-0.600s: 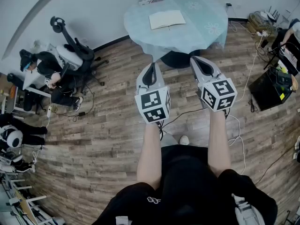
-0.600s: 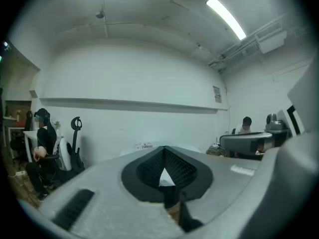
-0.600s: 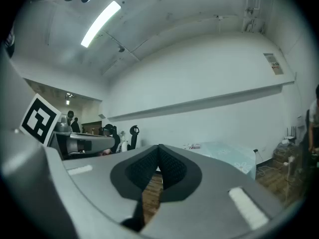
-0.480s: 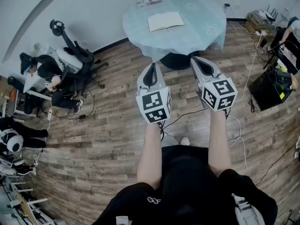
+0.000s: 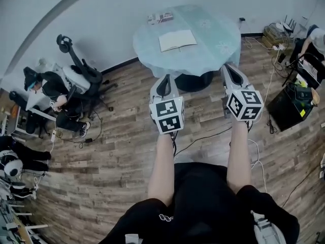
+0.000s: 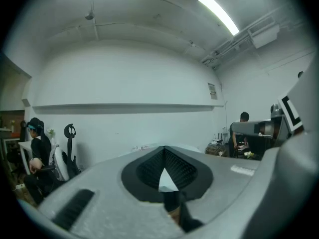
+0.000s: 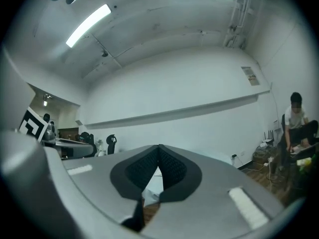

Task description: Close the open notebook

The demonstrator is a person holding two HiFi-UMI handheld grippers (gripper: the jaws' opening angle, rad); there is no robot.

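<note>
Notebook — open, nearer than before

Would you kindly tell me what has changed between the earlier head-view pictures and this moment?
The right gripper has shifted toward the view's right. The table and the open notebook now sit lower in the head view, nearer both grippers. Nothing was taken hold of or let go. The left gripper has kept its place, both grippers stay shut and empty, and the notebook still lies open and untouched.

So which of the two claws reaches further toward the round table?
The right claw: in the head view its tip sits higher, at the edge of the tablecloth, while the left claw ends just below that edge. Both are shut and empty.
</note>
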